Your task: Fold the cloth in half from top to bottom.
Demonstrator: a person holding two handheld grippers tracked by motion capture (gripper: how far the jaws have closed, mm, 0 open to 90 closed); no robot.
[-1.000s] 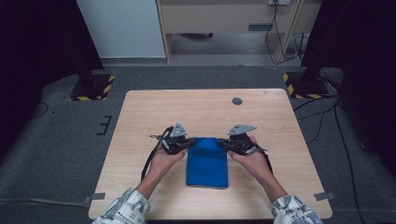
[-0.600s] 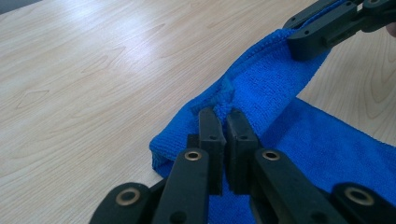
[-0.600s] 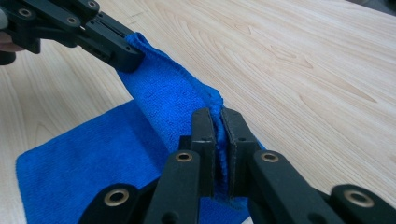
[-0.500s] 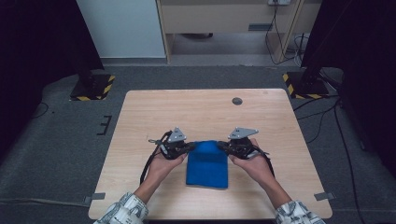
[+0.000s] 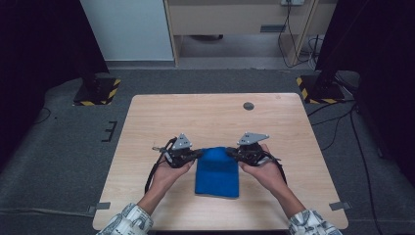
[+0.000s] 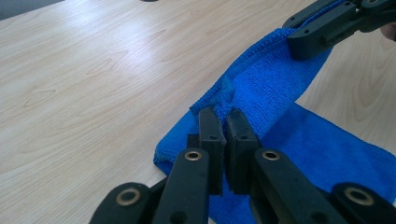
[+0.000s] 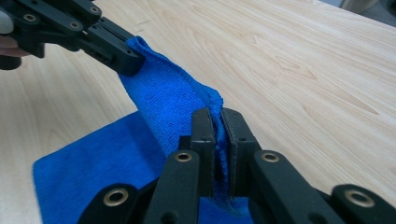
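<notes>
Blue microfibre cloth: nubby terry weave, stitched hem, roughly rectangular, lying mid-surface w/ its far edge lifted into a ridge. Left hand-held gripper clamped on that edge's left corner; right hand-held gripper clamped on the right corner, hem pinched between black pads. Both forearms come in low, hands angled inward. Surface is pale wood-grain laminate.

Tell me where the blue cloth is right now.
In the high view the blue cloth lies on the near middle of the wooden table, its far edge lifted and pinched between the left gripper and the right gripper.
</notes>
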